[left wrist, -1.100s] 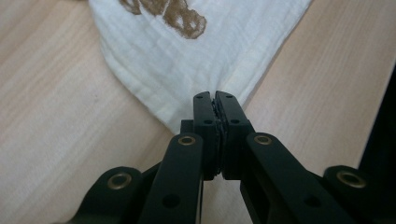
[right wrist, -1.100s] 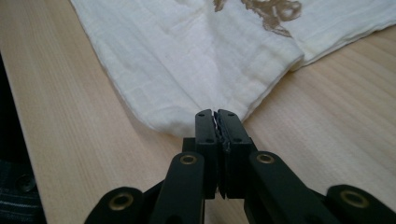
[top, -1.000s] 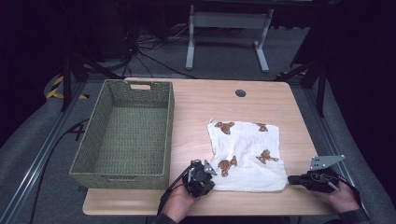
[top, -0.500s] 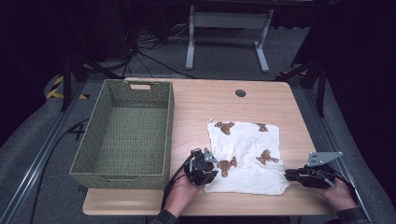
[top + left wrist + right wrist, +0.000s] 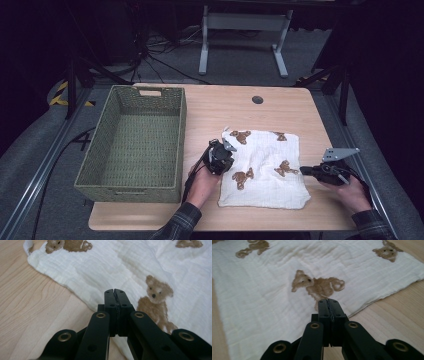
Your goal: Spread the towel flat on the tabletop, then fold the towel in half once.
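A white cloth point(image 5: 262, 170) printed with brown teddy bears lies flat on the wooden table point(image 5: 225, 107). My left gripper point(image 5: 225, 152) is at the cloth's left edge. In the left gripper view its jaws point(image 5: 115, 291) have just closed and stand shut over the cloth point(image 5: 125, 267), with nothing visible between them. My right gripper point(image 5: 303, 171) points at the cloth's right edge. In the right gripper view its jaws point(image 5: 328, 300) have also just closed, tips just over the hem of the cloth point(image 5: 274, 290), nothing seen between them.
A green woven basket point(image 5: 180, 140) stands on the left half of the table, close beside the left hand. A small dark round hole point(image 5: 257, 99) sits near the table's far edge. Stand legs and cables lie on the floor beyond.
The left gripper has moved away from the person along the cloth's left edge. The right gripper has moved in toward the cloth's right edge. The cloth lies as before.
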Demonstrator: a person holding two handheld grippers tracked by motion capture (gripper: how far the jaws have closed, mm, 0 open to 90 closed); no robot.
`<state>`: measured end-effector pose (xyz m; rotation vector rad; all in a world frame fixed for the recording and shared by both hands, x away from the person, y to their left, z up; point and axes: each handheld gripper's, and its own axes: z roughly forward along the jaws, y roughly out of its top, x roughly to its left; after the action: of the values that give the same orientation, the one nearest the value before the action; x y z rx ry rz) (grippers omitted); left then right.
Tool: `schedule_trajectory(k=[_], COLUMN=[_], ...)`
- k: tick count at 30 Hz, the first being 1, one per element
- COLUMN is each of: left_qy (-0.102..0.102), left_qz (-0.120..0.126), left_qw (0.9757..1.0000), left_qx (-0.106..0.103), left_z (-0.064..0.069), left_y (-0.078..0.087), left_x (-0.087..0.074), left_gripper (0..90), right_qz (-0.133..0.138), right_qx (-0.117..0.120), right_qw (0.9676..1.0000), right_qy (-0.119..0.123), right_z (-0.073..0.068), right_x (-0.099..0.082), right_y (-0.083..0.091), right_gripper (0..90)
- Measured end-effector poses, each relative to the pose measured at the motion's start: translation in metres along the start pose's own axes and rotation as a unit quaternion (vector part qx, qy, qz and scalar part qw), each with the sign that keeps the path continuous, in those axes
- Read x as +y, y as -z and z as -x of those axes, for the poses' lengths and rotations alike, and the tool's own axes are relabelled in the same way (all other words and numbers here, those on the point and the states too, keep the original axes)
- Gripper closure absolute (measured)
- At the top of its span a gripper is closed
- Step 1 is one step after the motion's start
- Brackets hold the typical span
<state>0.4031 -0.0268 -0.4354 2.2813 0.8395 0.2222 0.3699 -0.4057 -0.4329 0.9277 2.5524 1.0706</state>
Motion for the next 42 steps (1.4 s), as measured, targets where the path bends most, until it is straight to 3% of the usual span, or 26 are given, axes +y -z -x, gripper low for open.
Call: schedule_trajectory(k=[2, 5, 6, 9, 11, 13, 23, 31, 35, 42], left_qy=[-0.002, -0.001, -0.005, -0.001, -0.012, -0.005, 0.005, 0.007, 0.009, 0.014], left_qz=[-0.017, -0.023, -0.036, -0.032, -0.038, -0.039, -0.045, -0.047, -0.043, -0.025], left_qw=[0.9998, 0.9997, 0.9993, 0.9995, 0.999, 0.9989, 0.9984, 0.9986, 0.9988, 0.9993], left_qx=[-0.011, -0.004, 0.003, 0.006, 0.022, 0.027, 0.032, 0.022, 0.02, 0.026], left_z=[-0.002, -0.002, -0.002, -0.003, -0.003, -0.004, 0.002, 0.014, 0.011, 0.002], left_y=[-0.009, -0.016, -0.019, -0.021, -0.019, -0.017, -0.002, 0.011, 0.01, 0.009], left_x=[0.001, -0.001, -0.002, -0.004, -0.004, -0.006, -0.024, -0.04, -0.038, -0.023], left_gripper=[89.4, 89.4, 89.4, 89.5, 89.6, 89.6, 89.7, 89.7, 89.5, 84.5], right_qz=[0.001, -0.008, -0.024, -0.035, -0.039, -0.041, -0.039, -0.043, -0.044, -0.027], right_qx=[0.002, 0.002, 0.002, 0.002, -0.001, -0.009, -0.023, -0.004, 0.001, -0.003], right_qw=[1.0, 1.0, 0.9997, 0.9994, 0.9992, 0.9991, 0.9989, 0.9988, 0.9987, 0.9995], right_qy=[-0.005, -0.003, 0.002, 0.007, 0.009, 0.013, 0.014, 0.021, 0.024, 0.019], right_z=[0.006, 0.008, 0.008, 0.008, 0.008, 0.009, 0.01, -0.005, -0.008, -0.001], right_x=[0.002, 0.003, 0.003, 0.002, 0.001, 0.001, 0.001, -0.004, -0.004, 0.005], right_y=[-0.007, -0.013, -0.019, -0.022, -0.022, -0.021, -0.022, -0.018, -0.016, -0.016], right_gripper=[89.6, 89.6, 89.6, 89.6, 89.6, 89.6, 89.7, 89.7, 89.6, 86.8])
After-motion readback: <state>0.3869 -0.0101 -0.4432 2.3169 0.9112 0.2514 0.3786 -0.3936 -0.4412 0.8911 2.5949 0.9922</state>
